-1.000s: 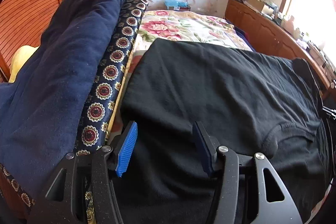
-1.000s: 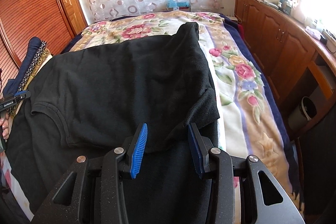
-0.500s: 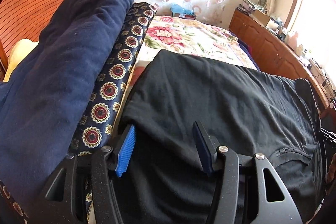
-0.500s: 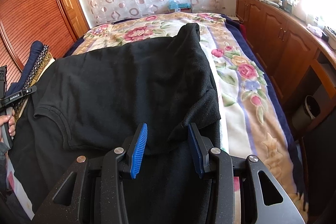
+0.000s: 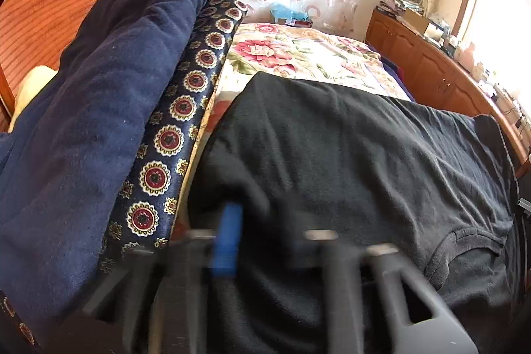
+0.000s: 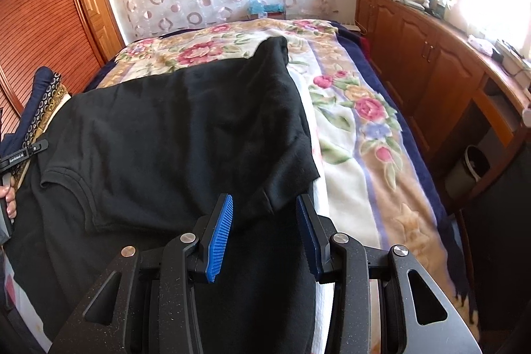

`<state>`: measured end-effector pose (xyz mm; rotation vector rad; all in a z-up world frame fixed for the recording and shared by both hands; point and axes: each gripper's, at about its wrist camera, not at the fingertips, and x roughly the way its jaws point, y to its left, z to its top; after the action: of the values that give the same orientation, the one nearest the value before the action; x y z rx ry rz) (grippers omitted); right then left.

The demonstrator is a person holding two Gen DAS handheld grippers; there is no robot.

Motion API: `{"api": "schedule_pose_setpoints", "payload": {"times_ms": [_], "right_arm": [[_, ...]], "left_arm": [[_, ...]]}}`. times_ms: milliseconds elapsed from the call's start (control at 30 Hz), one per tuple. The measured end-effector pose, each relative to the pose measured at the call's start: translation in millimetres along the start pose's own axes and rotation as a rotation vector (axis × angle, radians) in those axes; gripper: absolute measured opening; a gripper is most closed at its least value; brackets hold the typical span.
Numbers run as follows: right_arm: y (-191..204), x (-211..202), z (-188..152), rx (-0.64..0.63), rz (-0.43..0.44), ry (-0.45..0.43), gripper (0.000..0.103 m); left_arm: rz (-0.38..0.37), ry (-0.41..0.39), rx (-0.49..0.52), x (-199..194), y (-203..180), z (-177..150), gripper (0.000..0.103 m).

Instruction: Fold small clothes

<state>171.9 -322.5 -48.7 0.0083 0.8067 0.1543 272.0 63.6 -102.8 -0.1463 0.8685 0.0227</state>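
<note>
A black T-shirt (image 6: 172, 135) lies spread across the near half of the bed (image 6: 358, 135), over a floral blanket (image 5: 298, 55). Its collar (image 6: 79, 188) sits toward the bed's left side, and one side of the shirt is folded over on itself, so a thick edge ends just short of the bed's right edge, with a point of black cloth reaching up toward the middle of the blanket.

The right gripper (image 6: 262, 231) hangs at the near edge of the bed, right over that folded side. Its blue pads (image 6: 217, 238) stand well apart, one on each side of the hem's corner, with nothing pinched between them.

The left gripper (image 5: 265, 241) is at the shirt's left edge, low over the cloth (this view is smeared with motion blur). Only one blue pad (image 5: 227, 241) shows clearly, and I cannot tell whether the jaws are apart or closed on the fabric. From the right wrist view the left gripper (image 6: 23, 155) appears at the far left edge of the bed, with a few fingers (image 6: 8, 198) of the hand holding it.

Along the bed's left edge sits a rolled navy blanket (image 5: 83, 121), with a dark medallion-patterned cloth (image 5: 172, 128) tucked beside it, between the navy roll and the shirt. Wooden cabinets (image 6: 431, 68) run along the wall to the right.
</note>
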Motion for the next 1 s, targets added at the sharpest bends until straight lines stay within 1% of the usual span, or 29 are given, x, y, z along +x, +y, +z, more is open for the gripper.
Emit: {"api": "schedule_pose_setpoints", "payload": {"times_ms": [67, 233, 300, 367, 433, 467, 533, 567, 633, 767, 933, 1000], "right_arm": [[4, 3, -3, -0.007, 0.046, 0.019, 0.041], [11, 10, -4, -0.009, 0.042, 0.017, 0.041], [9, 15, 1, 0.002, 0.033, 0.011, 0.041], [7, 16, 5, 0.008, 0.036, 0.001, 0.030], [9, 19, 9, -0.002, 0.037, -0.006, 0.006], [11, 20, 10, -0.009, 0.041, -0.012, 0.006], [15, 16, 12, -0.035, 0.077, -0.029, 0.005], [18, 11, 13, -0.045, 0.088, -0.051, 0.005], [19, 2, 15, -0.042, 0.114, -0.079, 0.005], [16, -23, 18, -0.030, 0.136, -0.155, 0.005], [18, -51, 17, -0.049, 0.156, -0.187, 0.005], [19, -63, 15, -0.061, 0.148, -0.205, 0.005]], "left_arm": [[-0.013, -0.001, -0.002, 0, 2, -1, 0.007], [-0.020, -0.017, 0.014, -6, -1, -2, 0.005], [-0.038, -0.032, 0.018, -11, -2, -3, 0.004], [-0.053, -0.042, 0.025, -15, -5, -4, 0.004], [-0.071, -0.060, 0.026, -20, -3, -6, 0.004], [-0.081, -0.070, 0.029, -23, -3, -6, 0.004], [-0.094, -0.103, 0.030, -33, -4, -5, 0.004], [-0.099, -0.114, 0.031, -37, -4, -4, 0.004], [-0.088, -0.149, 0.019, -48, -2, -1, 0.004], [-0.120, -0.209, 0.002, -74, 4, 7, 0.004], [-0.144, -0.250, 0.013, -103, 5, 3, 0.004], [-0.154, -0.260, 0.012, -114, 5, 0, 0.004]]}}
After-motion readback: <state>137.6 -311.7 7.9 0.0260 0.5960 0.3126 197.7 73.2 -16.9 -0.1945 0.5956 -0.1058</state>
